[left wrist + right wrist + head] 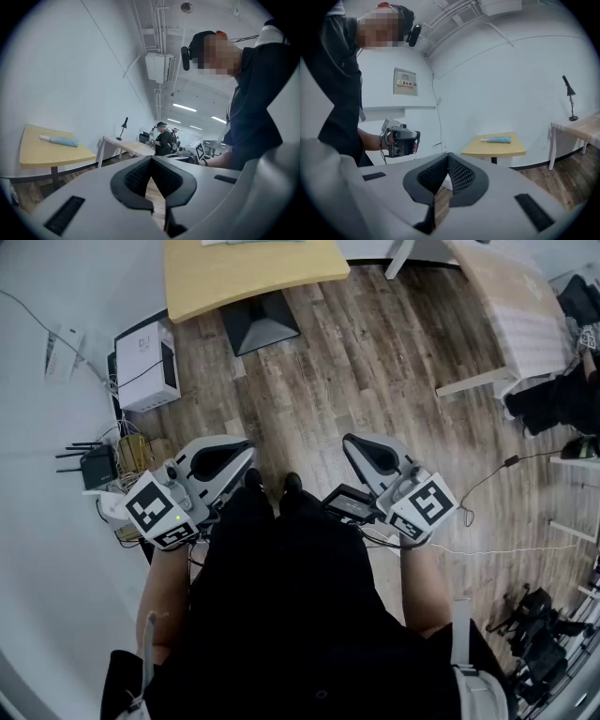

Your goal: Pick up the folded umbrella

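A yellow bench [497,150] on the wood floor [375,362] carries the folded umbrella [496,139]. The left hand-held gripper [151,159] and right hand-held gripper [448,154], well away, are both closed, empty.

Left gripper [246,452] well apart from right gripper [352,442], both roughly level, jaws pressed together, nothing between them.

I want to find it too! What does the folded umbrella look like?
Look at the white wall, then the yellow table standing in front of it. The folded umbrella lies flat on top, a light blue roll with a white end, and it is the only thing on that table.
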The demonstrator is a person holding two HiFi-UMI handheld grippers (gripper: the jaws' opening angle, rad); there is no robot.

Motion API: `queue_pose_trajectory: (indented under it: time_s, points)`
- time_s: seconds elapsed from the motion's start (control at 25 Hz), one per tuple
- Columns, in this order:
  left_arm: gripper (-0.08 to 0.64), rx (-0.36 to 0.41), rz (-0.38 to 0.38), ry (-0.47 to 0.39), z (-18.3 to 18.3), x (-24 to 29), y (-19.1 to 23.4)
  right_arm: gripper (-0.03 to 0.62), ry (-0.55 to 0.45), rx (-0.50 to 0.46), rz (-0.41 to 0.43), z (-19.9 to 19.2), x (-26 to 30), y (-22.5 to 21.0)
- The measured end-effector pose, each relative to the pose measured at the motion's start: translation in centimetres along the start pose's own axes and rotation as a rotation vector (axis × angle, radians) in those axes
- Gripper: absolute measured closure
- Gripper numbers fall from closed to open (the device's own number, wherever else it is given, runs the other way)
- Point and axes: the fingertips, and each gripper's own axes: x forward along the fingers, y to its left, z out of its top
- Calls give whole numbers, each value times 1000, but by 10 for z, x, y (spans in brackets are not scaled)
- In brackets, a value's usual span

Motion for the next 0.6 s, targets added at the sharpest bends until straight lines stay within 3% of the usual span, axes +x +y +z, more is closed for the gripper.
queue_pose_trajectory:
  time_s: [0.6]
  points:
    - [549, 36, 26, 34, 0, 28, -5, 574, -39, -16, -34, 15, -6, -31]
